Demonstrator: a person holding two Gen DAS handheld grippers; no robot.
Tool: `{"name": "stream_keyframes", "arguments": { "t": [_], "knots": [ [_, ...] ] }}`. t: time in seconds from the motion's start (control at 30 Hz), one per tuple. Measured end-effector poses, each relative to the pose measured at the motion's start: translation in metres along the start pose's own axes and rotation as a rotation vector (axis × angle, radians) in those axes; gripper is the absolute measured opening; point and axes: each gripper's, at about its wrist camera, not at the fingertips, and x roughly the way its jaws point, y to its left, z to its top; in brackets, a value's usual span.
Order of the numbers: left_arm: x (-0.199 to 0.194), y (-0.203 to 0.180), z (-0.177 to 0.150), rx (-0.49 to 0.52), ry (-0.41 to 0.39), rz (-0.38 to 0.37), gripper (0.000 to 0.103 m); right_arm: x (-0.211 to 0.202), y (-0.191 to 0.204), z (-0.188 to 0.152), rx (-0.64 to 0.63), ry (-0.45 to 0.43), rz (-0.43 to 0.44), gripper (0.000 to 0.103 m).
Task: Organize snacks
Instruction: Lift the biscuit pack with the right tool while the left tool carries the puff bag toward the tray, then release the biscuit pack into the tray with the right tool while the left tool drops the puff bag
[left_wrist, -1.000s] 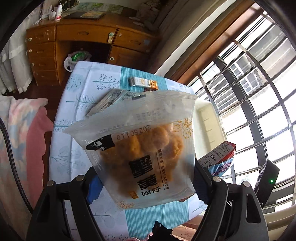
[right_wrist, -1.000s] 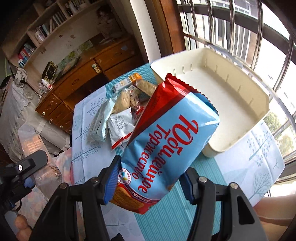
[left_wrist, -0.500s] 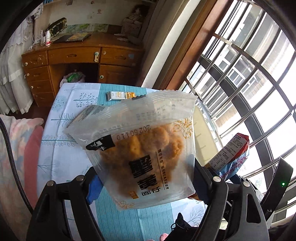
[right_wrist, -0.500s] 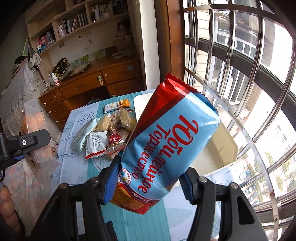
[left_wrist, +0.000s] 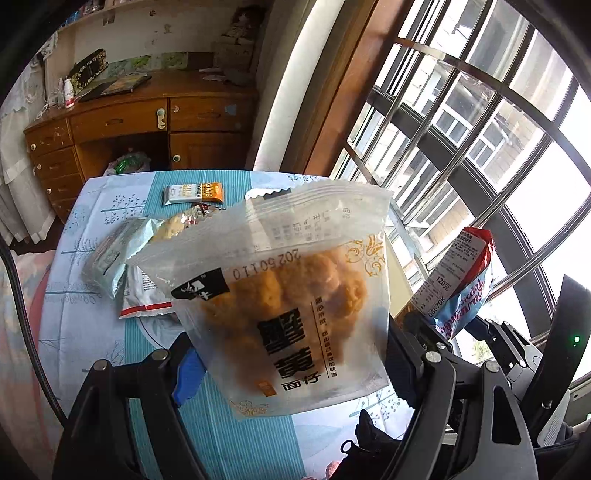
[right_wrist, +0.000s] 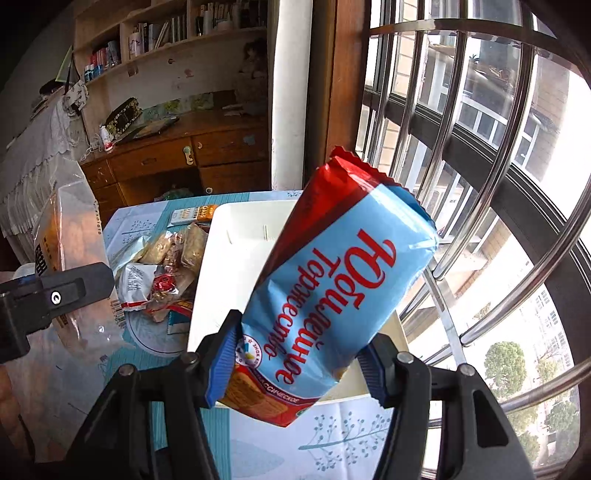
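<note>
the clear bag of orange snacks (left_wrist: 288, 306) is clamped in the left gripper (left_wrist: 291, 365), the blue cookie pack (right_wrist: 332, 291) in the right gripper (right_wrist: 299, 365); both have been lifted above the white tray (right_wrist: 236, 229), so placing seems next.

Over the last second both grippers have been raised and tipped back. In the right wrist view the white tray (right_wrist: 236, 221), seen earlier from above with its whole floor exposed, now sits low and is largely covered by the blue-and-red biscuit pack (right_wrist: 332, 288). In the left wrist view the loose snack pile (left_wrist: 140, 266) beyond the clear bag (left_wrist: 288, 306), hidden a second ago, now shows; the window bars (left_wrist: 461, 147) fill more of the right side
</note>
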Motion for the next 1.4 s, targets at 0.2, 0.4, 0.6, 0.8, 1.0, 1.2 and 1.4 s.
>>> {"name": "stream_keyframes", "arguments": {
  "t": [0.2, 0.4, 0.6, 0.8, 1.0, 1.2, 1.4],
  "knots": [
    [0.034, -0.018, 0.003, -0.021, 0.038, -0.003, 0.081, 0.023, -0.021, 0.005, -0.056, 0.051, -0.013, 0.06],
    [0.059, -0.027, 0.003, -0.043, 0.08, -0.001, 0.082, 0.039, -0.034, 0.006, -0.097, 0.098, -0.006, 0.06],
    [0.077, -0.023, 0.001, -0.089, 0.12, 0.026, 0.085, 0.053, -0.04, 0.002, -0.11, 0.152, 0.041, 0.06],
    [0.066, -0.03, 0.008, -0.067, 0.047, -0.002, 0.096, 0.059, -0.045, 0.003, -0.098, 0.177, 0.057, 0.061],
    [0.061, -0.029, 0.008, -0.058, 0.039, 0.0, 0.096, 0.054, -0.052, 0.01, -0.065, 0.124, 0.037, 0.066],
    [0.051, -0.02, 0.005, -0.068, 0.033, 0.014, 0.096, 0.05, -0.055, 0.01, -0.03, 0.118, 0.034, 0.07],
    [0.031, -0.004, -0.003, -0.077, 0.015, 0.051, 0.096, 0.044, -0.044, 0.009, -0.025, 0.104, 0.06, 0.07]
  ]
}}
